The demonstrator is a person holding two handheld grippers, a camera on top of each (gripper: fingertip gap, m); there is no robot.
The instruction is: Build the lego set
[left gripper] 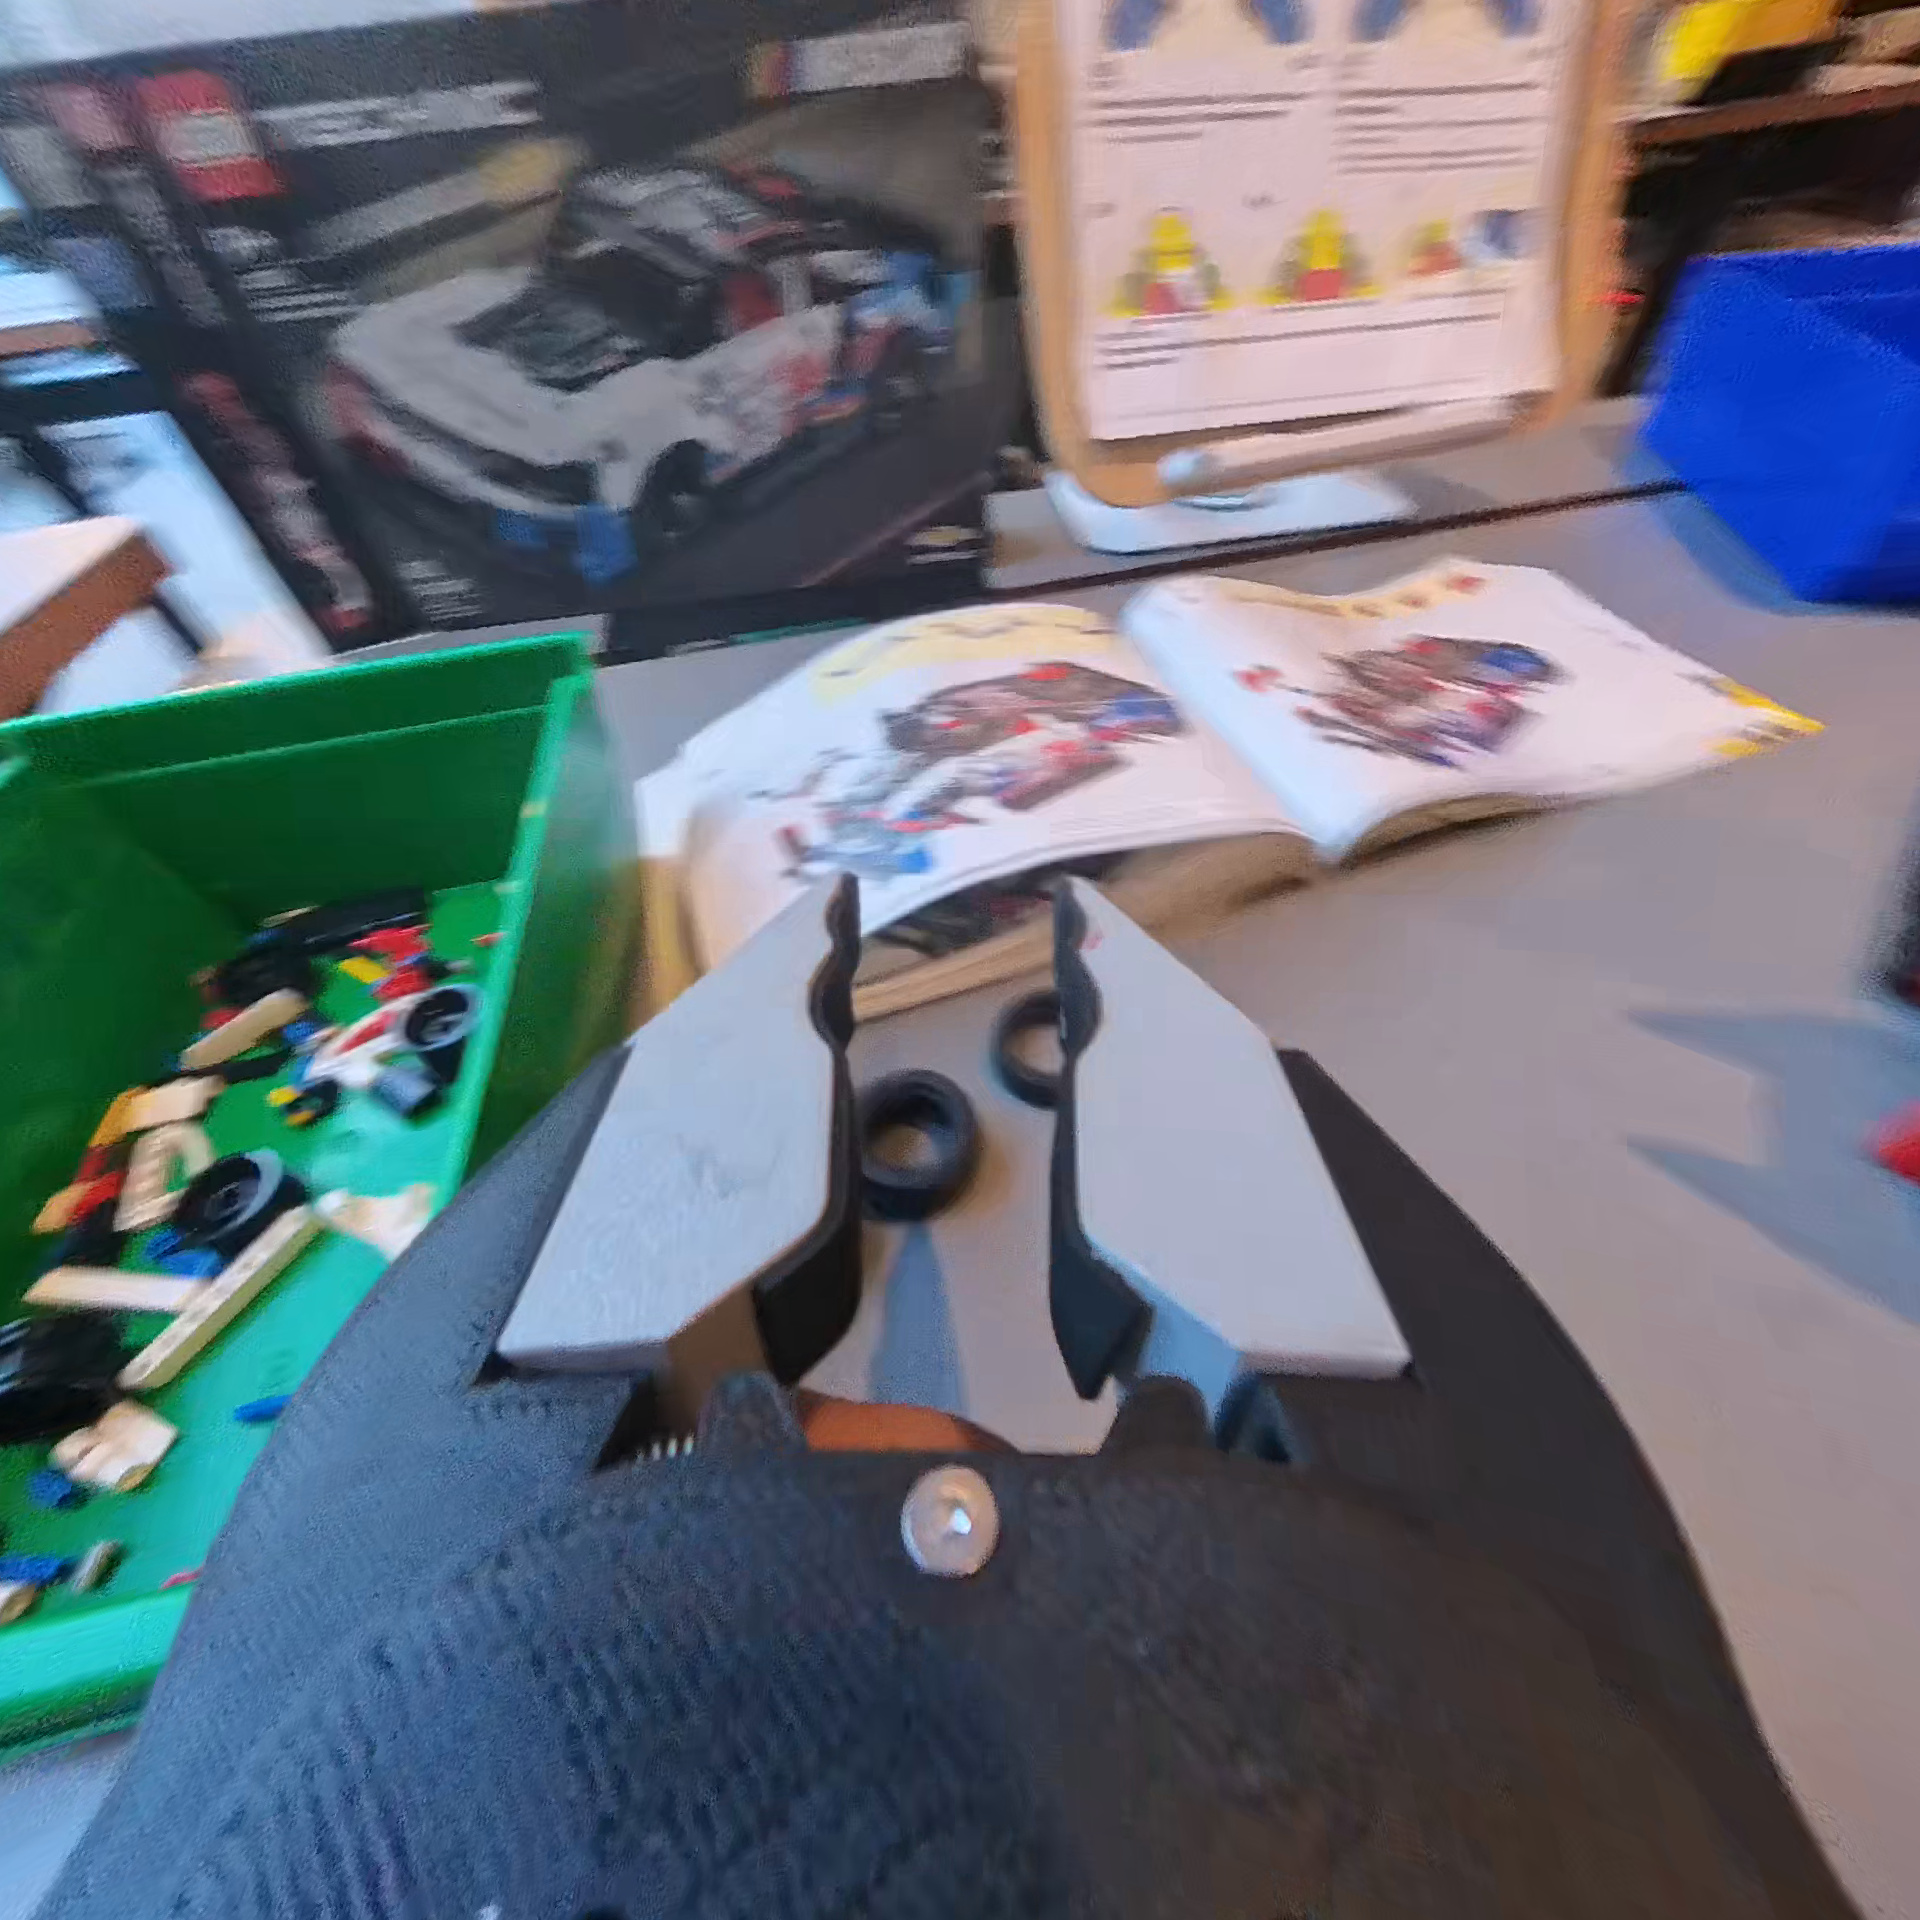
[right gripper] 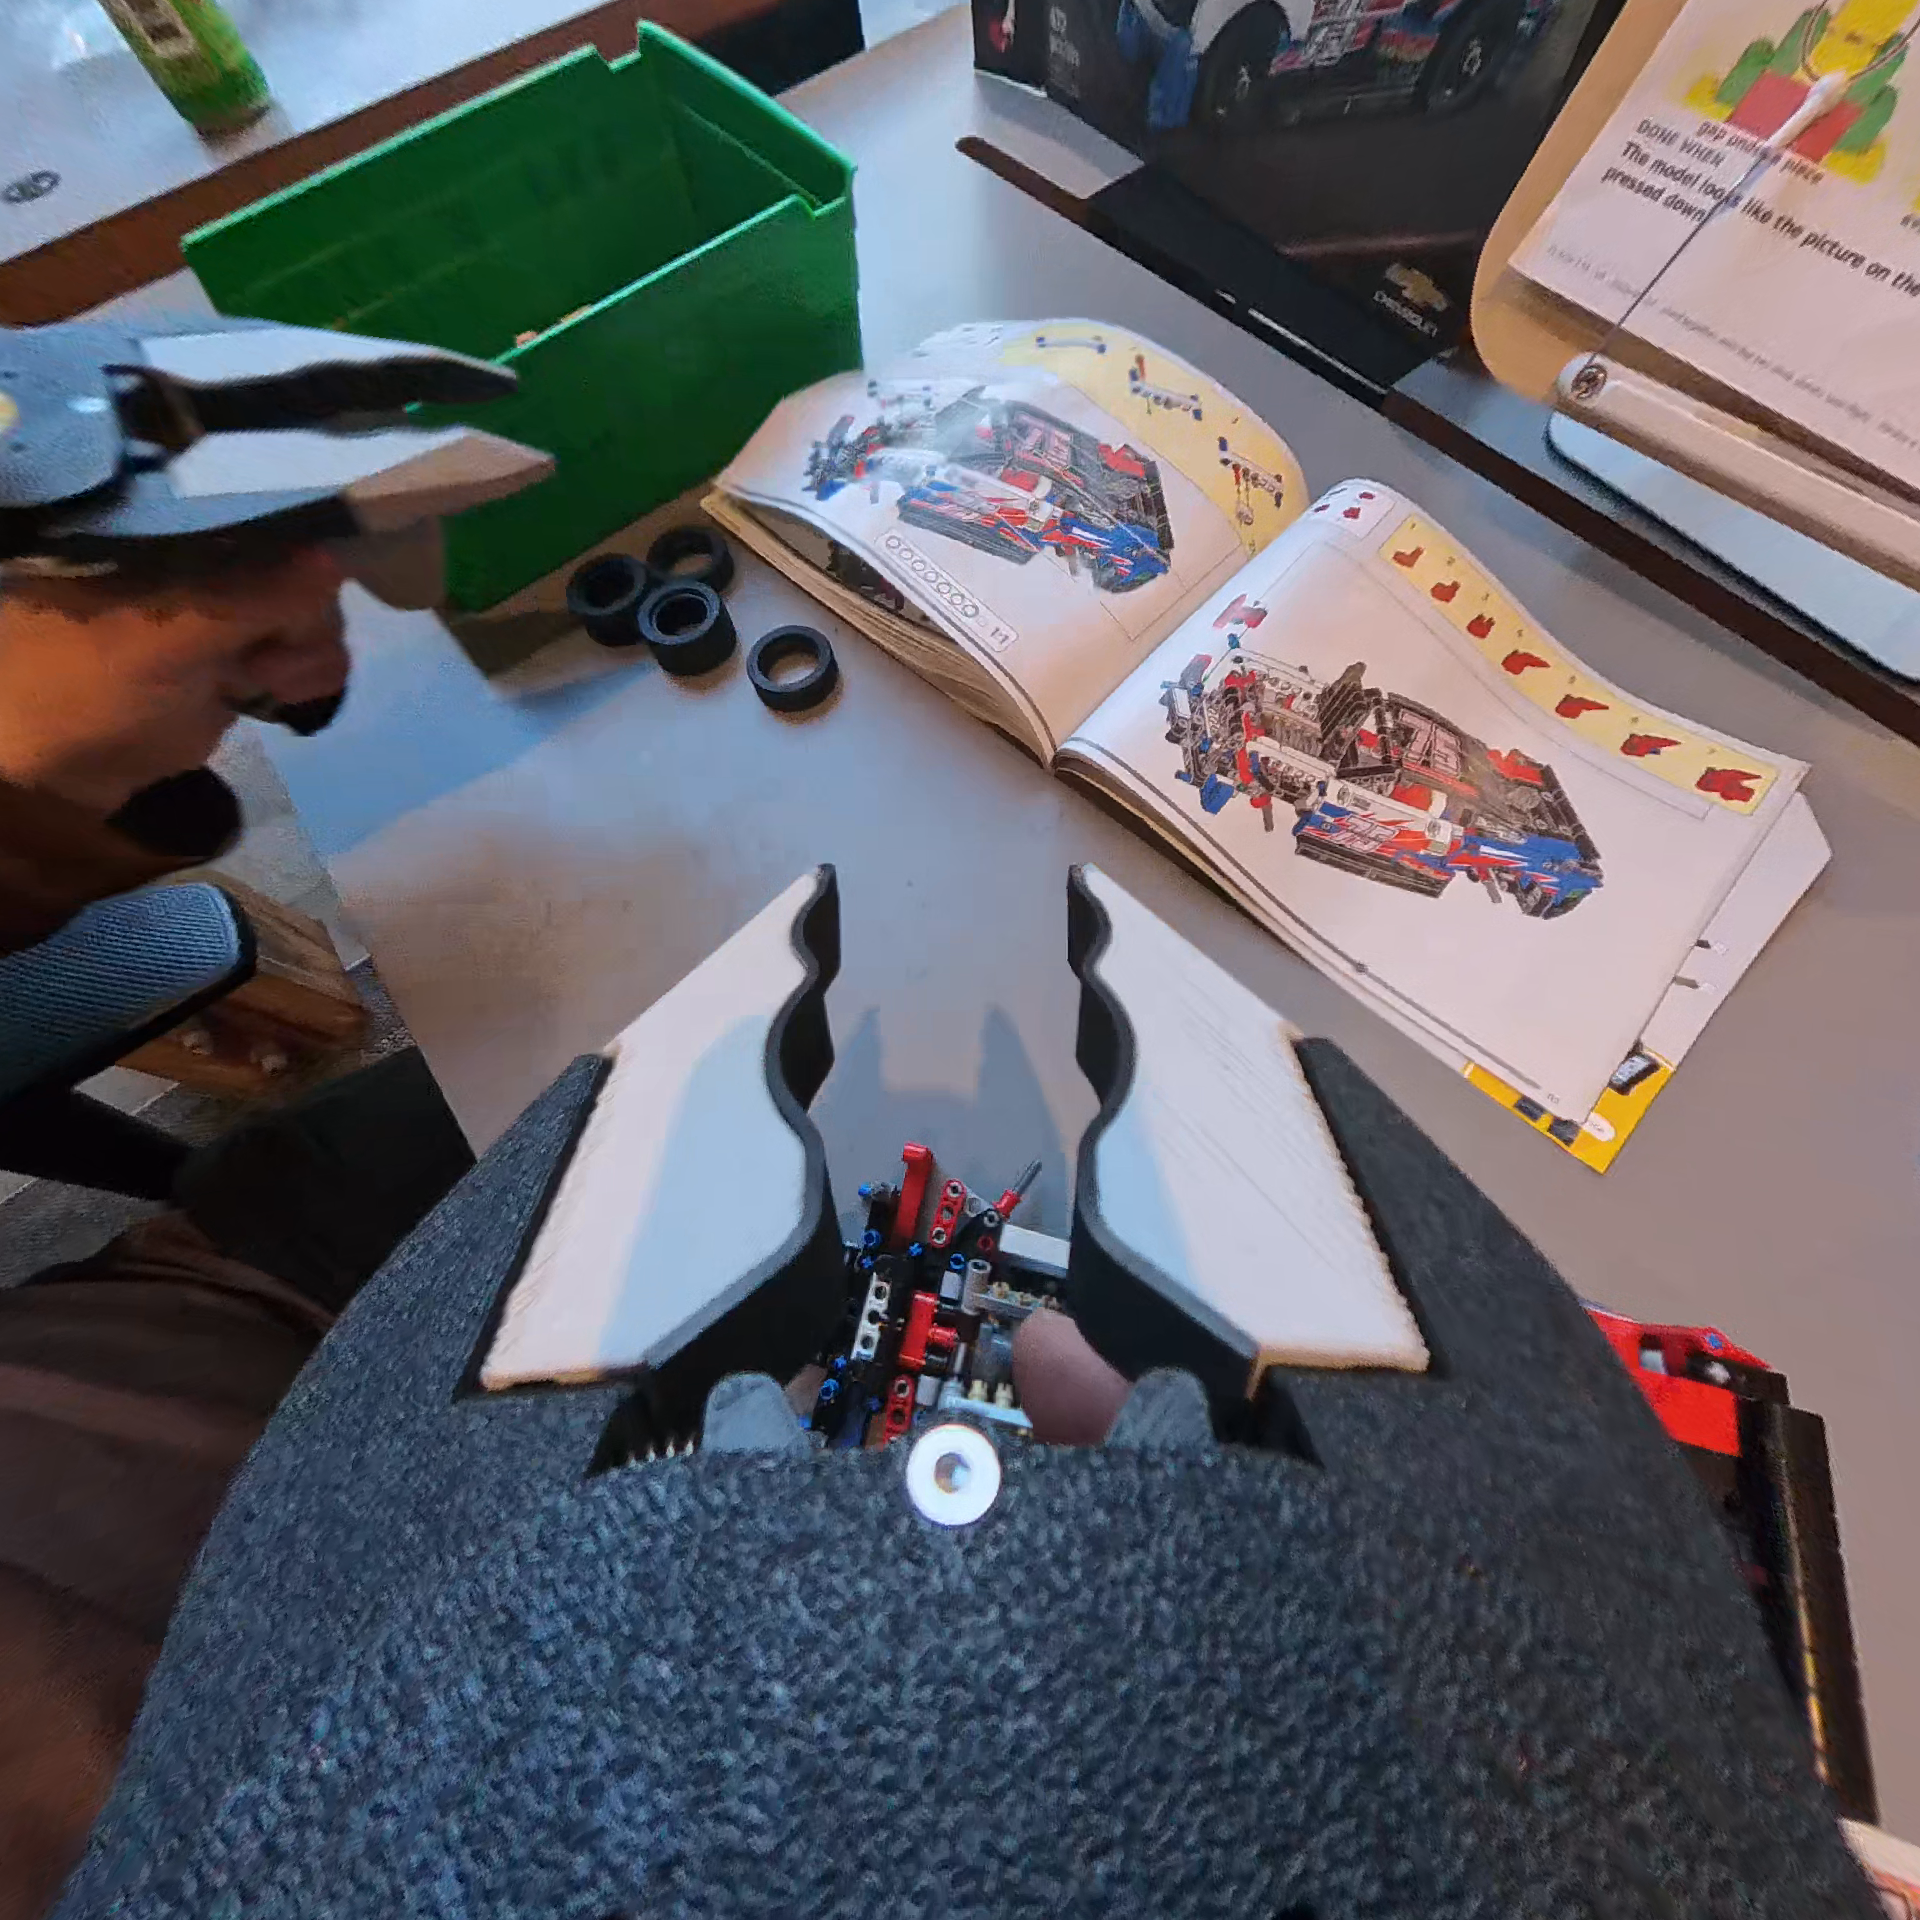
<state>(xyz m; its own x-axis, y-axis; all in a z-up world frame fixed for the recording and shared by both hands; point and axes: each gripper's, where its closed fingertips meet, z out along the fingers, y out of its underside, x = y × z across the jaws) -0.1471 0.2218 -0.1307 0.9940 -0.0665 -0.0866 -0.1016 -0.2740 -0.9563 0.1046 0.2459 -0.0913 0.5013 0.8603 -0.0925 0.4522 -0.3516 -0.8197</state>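
Over on the left sits the green plastic bin (left gripper: 312,790) of loose pieces, kept within easy reach, and the left gripper (left gripper: 956,914) hovers with jaws released and empty just above the black rubber tyres (right gripper: 686,613) lying beside it, likely lining up a pick, though its own view is blurred. Centre stage, the open paper instruction booklet (right gripper: 1299,727) lies flat for reference. On the right, the right gripper (right gripper: 951,894) hangs spread and empty over the half-built red, black and blue car chassis (right gripper: 935,1288) on the grey table (right gripper: 644,935).
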